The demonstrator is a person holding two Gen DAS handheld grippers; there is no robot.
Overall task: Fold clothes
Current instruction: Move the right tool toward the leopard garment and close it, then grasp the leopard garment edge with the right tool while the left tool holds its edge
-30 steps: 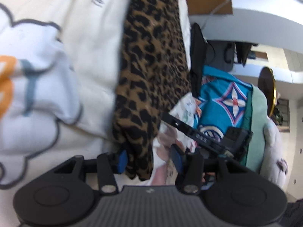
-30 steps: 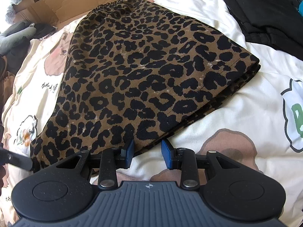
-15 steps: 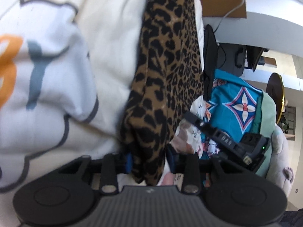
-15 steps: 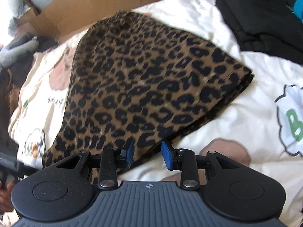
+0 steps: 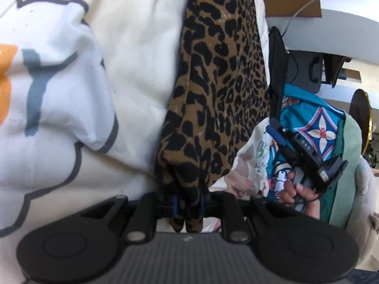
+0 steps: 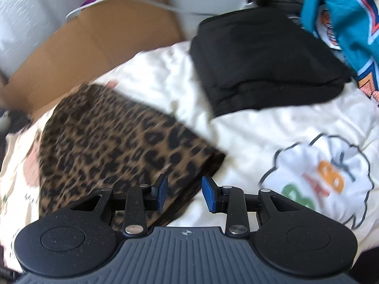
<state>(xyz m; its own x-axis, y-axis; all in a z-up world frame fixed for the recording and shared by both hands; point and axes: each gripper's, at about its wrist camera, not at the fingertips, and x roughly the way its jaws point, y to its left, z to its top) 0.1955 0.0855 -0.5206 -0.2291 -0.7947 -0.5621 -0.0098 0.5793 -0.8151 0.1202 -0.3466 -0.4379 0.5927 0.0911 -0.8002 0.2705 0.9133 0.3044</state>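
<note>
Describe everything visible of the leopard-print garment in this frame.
The leopard-print garment is tan cloth with black spots, soft and knit-looking. It lies folded in layers on the cream printed bedding, its stacked edges showing at the near corner. A cardboard box sits beyond it and a folded black garment lies apart to its right. The left tool is shut on one bunched corner. The right tool hovers open at the near edge, gripping nothing. The right view is motion-blurred.

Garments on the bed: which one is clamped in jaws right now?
The leopard-print one: the left gripper is shut on its corner. The folded black one lies untouched, and the right gripper is open.
</note>
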